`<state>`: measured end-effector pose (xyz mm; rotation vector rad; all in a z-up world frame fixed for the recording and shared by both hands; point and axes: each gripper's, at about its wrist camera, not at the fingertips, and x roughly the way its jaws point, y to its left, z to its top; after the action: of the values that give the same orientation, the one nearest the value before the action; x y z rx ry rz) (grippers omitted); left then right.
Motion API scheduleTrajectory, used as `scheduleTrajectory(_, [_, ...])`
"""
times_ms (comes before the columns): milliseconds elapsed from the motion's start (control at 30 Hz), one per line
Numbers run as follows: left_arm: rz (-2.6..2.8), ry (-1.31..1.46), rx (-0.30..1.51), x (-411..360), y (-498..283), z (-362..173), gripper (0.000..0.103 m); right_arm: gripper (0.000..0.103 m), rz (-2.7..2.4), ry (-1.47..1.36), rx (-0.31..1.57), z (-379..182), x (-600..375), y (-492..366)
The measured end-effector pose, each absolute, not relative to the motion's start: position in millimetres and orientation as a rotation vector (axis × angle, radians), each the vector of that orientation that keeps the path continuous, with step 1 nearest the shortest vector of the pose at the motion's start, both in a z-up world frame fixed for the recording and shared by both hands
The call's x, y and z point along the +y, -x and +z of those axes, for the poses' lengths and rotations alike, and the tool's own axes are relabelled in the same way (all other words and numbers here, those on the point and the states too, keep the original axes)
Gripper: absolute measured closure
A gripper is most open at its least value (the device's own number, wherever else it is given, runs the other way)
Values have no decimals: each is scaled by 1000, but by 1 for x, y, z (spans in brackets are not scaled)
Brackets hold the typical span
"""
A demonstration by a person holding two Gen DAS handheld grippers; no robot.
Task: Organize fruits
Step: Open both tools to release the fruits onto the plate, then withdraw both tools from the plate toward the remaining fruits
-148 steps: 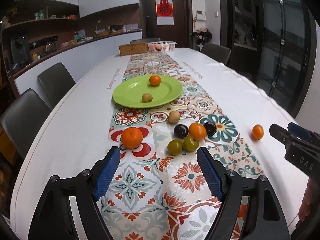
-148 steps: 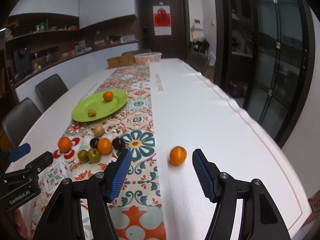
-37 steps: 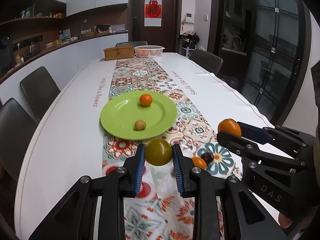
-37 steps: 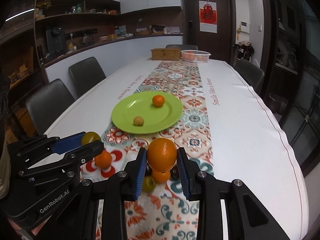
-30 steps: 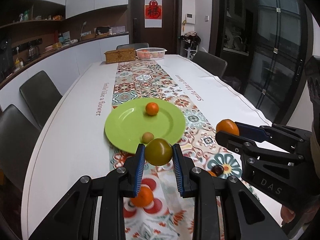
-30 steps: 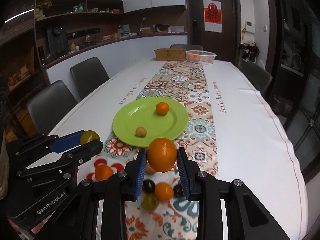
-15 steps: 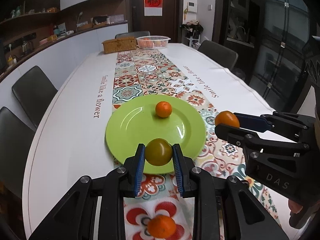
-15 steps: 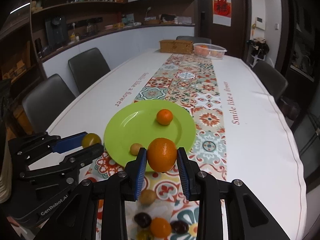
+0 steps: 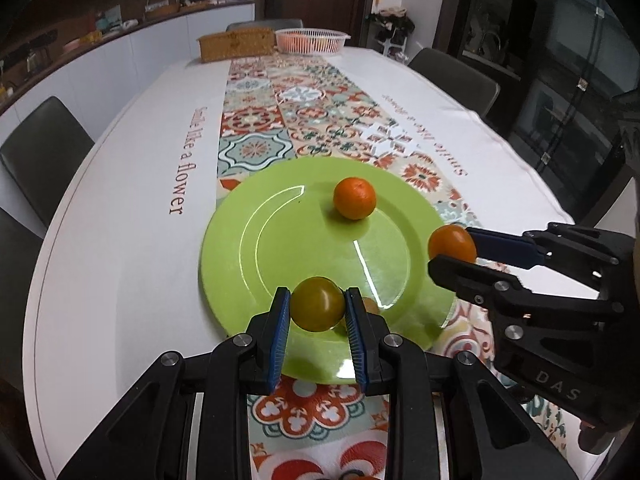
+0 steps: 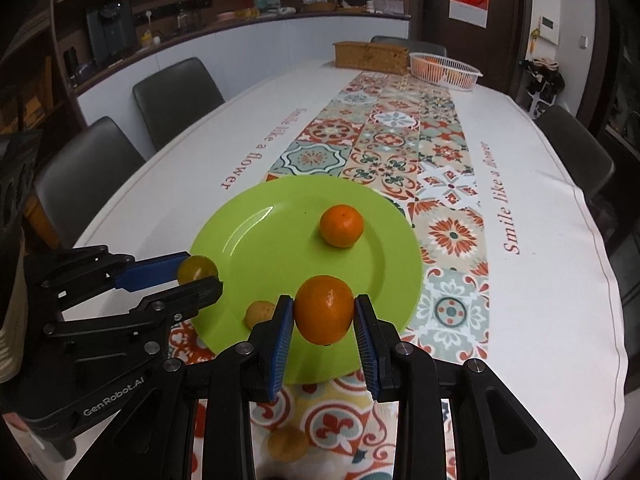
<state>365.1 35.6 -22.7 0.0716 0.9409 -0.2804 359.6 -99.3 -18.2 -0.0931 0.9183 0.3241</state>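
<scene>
My left gripper (image 9: 318, 312) is shut on an olive-green fruit (image 9: 317, 309), held above the near edge of the green plate (image 9: 248, 248). In the right wrist view the same gripper (image 10: 200, 276) and green fruit (image 10: 196, 269) hang over the plate's left rim (image 10: 224, 220). My right gripper (image 10: 324, 316) is shut on an orange (image 10: 324, 308) over the plate's near part; the left wrist view shows that orange (image 9: 452, 244) at the plate's right rim. One orange (image 9: 354, 203) and a small tan fruit (image 10: 259, 313) lie on the plate.
The plate sits on a patterned runner (image 9: 320, 112) along a white table (image 9: 120, 184). A wicker box (image 9: 236, 43) and a white basket (image 9: 310, 39) stand at the far end. Dark chairs (image 10: 176, 92) line the sides. Another tan fruit (image 10: 288, 444) lies on the runner near me.
Both grippers, each still holding its fruit, have moved forward and down over the plate. The loose fruits on the runner have dropped out of view behind them.
</scene>
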Motion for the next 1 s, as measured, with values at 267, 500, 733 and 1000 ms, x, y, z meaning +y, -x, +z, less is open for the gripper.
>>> scheduleTrajectory(267, [-267, -79, 962, 36, -378, -29, 73, 71, 320, 102, 945, -28, -96, -372])
scheduleTrajectory(500, [-241, -96, 927, 39, -368, -19, 65, 69, 319, 126, 915, -22, -99, -361])
scheduleTrajectory(733, [-221, -146, 875, 36, -334, 2, 64, 68, 335, 116, 864, -6, -111, -331])
scheduleTrajectory(1000, [-220, -168, 793, 19, -284, 35, 61, 62, 379, 95, 795, 22, -125, -288])
